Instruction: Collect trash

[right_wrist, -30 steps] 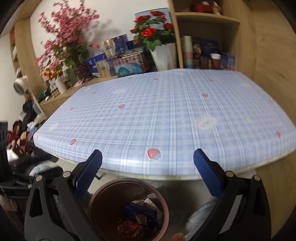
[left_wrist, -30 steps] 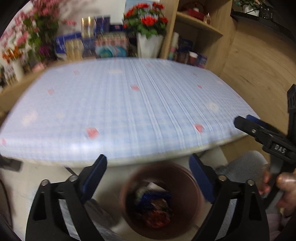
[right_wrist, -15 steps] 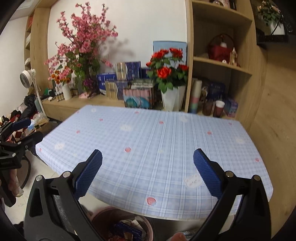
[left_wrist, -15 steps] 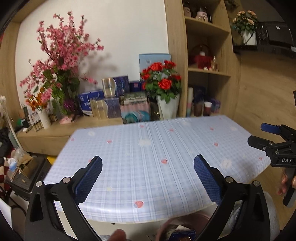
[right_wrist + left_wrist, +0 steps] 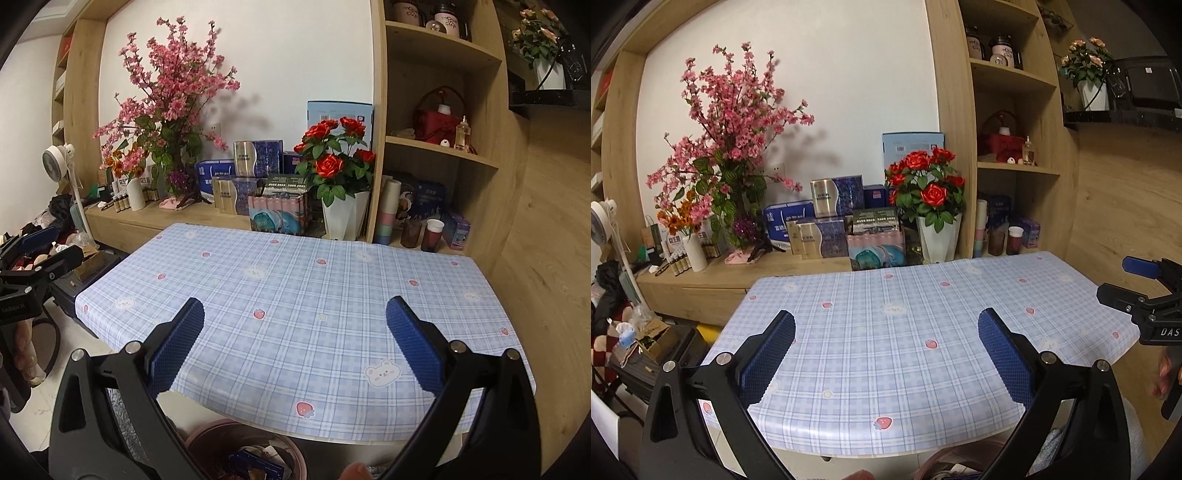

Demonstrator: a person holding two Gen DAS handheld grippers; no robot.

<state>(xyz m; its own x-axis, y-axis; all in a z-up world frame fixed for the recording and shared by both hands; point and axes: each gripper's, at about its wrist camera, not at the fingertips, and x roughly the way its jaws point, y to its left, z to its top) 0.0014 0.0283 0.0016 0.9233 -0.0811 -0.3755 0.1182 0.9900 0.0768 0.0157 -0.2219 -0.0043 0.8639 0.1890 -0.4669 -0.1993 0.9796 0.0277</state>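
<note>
A blue checked tablecloth (image 5: 332, 295) covers the table. Above it the left gripper (image 5: 886, 328) and right gripper (image 5: 295, 317) gape empty, the left's ribbed blue jaws having just widened. Only the right view shows wrappers (image 5: 258, 467) filling the round brown bin (image 5: 207, 439) beneath the table's near edge.

Legible text, one item: white capitals "DAS", cut off by the frame edge, on the black body of the right gripper (image 5: 1145, 288), seen in the left wrist view. Print on the stacked boxes (image 5: 827, 221) and shelf jars (image 5: 975, 46): too small to read.
</note>
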